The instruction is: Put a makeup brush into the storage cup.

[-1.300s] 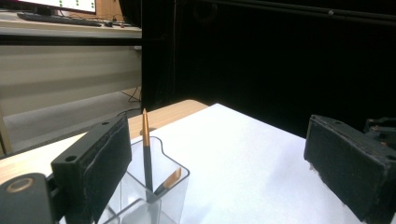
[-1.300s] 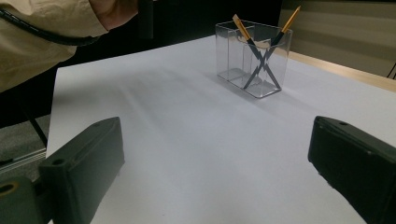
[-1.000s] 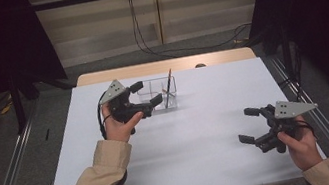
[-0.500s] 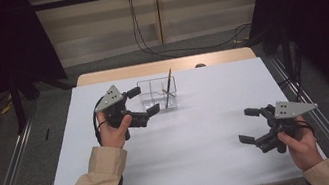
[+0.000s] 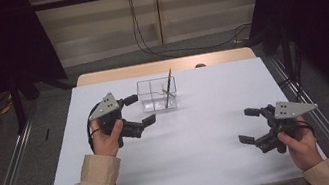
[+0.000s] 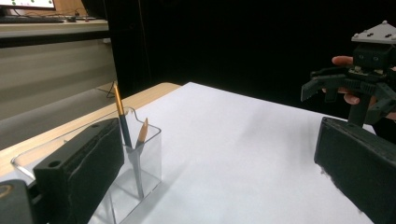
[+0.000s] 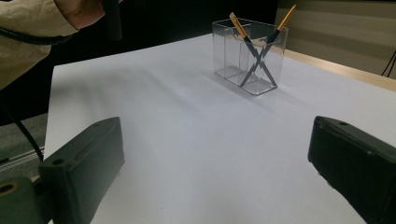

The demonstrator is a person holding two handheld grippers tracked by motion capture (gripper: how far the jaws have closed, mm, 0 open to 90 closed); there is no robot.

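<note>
Your right tongs sit nearest you, low over the white bench by its right edge, jaws spread wide and empty. Farther in, your left tongs hover above the bench's left half, jaws also wide apart with nothing between them, just beside the clear plastic holder. The holder stands upright near the far edge, split into compartments. Two pencils lean crossed inside it, tips down; from the right gripper view they seem to share one compartment, though the clear walls make that hard to confirm.
</note>
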